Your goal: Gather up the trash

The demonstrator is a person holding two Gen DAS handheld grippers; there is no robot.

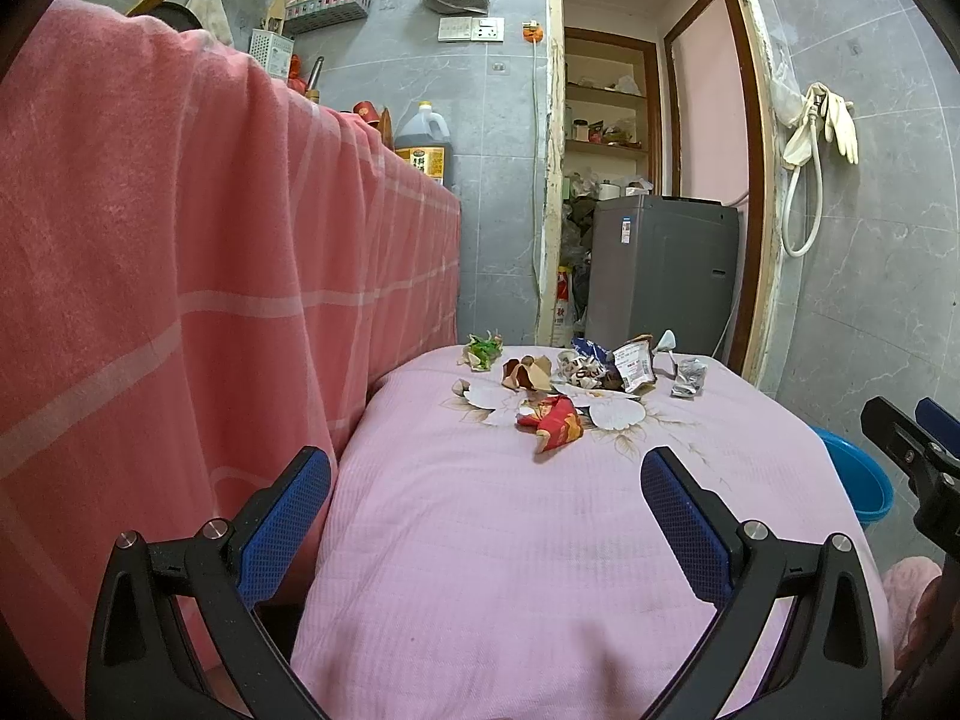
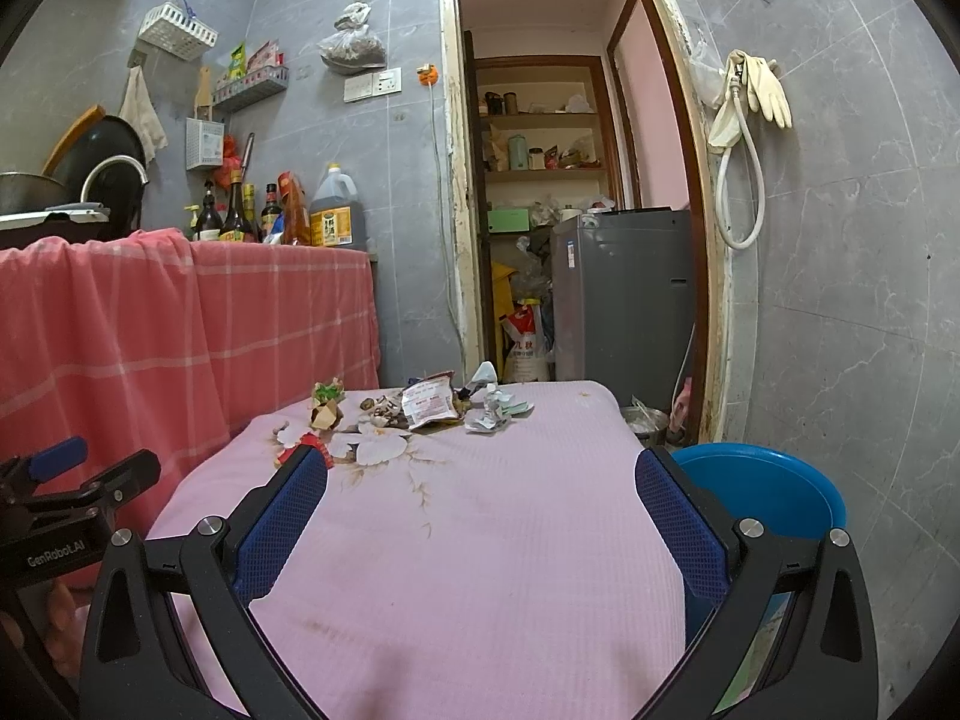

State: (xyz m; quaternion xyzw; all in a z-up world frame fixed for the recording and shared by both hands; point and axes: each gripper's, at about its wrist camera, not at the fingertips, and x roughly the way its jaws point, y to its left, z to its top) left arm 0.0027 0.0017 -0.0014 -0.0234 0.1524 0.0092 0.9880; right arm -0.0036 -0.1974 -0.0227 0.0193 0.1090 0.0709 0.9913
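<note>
Several crumpled wrappers lie in a heap at the far end of a table under a pink cloth point(image 1: 510, 540) point(image 2: 492, 528). Nearest me is a red and gold wrapper point(image 1: 555, 423); behind it lie a brown paper scrap point(image 1: 528, 373), a green wrapper point(image 1: 483, 351) point(image 2: 328, 391), a labelled packet point(image 1: 633, 367) point(image 2: 429, 407) and a silvery crumpled piece point(image 1: 689, 378) point(image 2: 491, 411). My left gripper point(image 1: 486, 498) is open above the near cloth, nothing between its fingers. My right gripper point(image 2: 480, 504) is open too, also short of the heap. A blue basin point(image 2: 762, 492) point(image 1: 864, 480) stands beside the table's right edge.
A counter draped in a coral checked cloth point(image 1: 180, 276) point(image 2: 180, 312) flanks the table on the left, with bottles and an oil jug point(image 2: 335, 213) on top. Beyond the table a doorway holds a grey appliance point(image 1: 663, 276) point(image 2: 621, 294). A metal pot point(image 2: 645, 420) sits on the floor.
</note>
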